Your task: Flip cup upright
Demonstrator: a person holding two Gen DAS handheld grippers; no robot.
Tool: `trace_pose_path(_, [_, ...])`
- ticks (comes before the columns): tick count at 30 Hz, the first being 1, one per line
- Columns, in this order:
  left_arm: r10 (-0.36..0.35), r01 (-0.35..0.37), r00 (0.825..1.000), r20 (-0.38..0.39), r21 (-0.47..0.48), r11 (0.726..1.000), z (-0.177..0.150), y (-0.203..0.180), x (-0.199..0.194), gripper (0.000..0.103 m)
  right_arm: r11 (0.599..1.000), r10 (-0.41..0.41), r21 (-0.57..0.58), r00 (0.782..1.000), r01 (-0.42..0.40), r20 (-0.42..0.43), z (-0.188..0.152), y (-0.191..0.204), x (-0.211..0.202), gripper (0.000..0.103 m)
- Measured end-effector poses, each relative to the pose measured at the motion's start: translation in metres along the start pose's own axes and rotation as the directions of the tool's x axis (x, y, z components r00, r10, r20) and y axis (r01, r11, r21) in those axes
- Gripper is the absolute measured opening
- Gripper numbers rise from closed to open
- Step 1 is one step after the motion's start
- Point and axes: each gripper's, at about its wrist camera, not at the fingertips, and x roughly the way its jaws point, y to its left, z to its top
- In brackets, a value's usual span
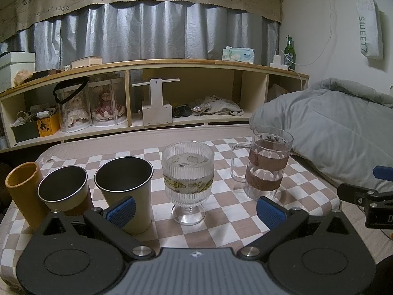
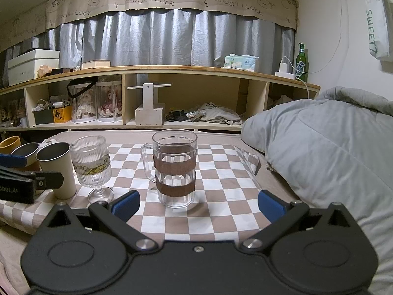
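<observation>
Both grippers hang with jaws spread wide and nothing between them: the left gripper (image 1: 195, 211) faces a ribbed goblet (image 1: 188, 179), the right gripper (image 2: 199, 205) faces a glass mug (image 2: 175, 168).

Largest in view, a grey quilt (image 1: 331, 132) is heaped at the right. Before it lies a brown-and-white checked cloth (image 2: 216, 211), soft and probably on bedding, so anything set on it may wobble.

On the cloth five cups stand in a row, and all appear already upright, mouths up. From biggest: the clear faceted mug, with a side handle and two brown bands; the fluted goblet on a short stem and round foot, banded with patterned tape; two cream cups with dark interiors, one (image 1: 125, 189) nearer than the other (image 1: 63, 188); and a plain orange cylinder (image 1: 23, 189) at far left.

No cup seems left to flip. Judging by this, the sound move is to hold clear and avoid nudging the top-heavy goblet.
</observation>
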Motion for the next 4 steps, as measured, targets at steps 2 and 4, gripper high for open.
trace_pose_path(2, [-0.001, 0.001, 1.0, -0.001, 0.0, 1.0, 0.0, -0.0004, -0.0005, 0.103, 1.0, -0.001, 0.001, 1.0, 0.001, 0.001, 0.0, -0.0001, 0.0, 0.103])
trace_pose_path(4, [0.001, -0.001, 1.0, 0.001, -0.001, 1.0, 0.0001, -0.0008, -0.0004, 0.103, 1.0, -0.001, 0.001, 1.0, 0.001, 0.001, 0.0, 0.0002, 0.0, 0.103])
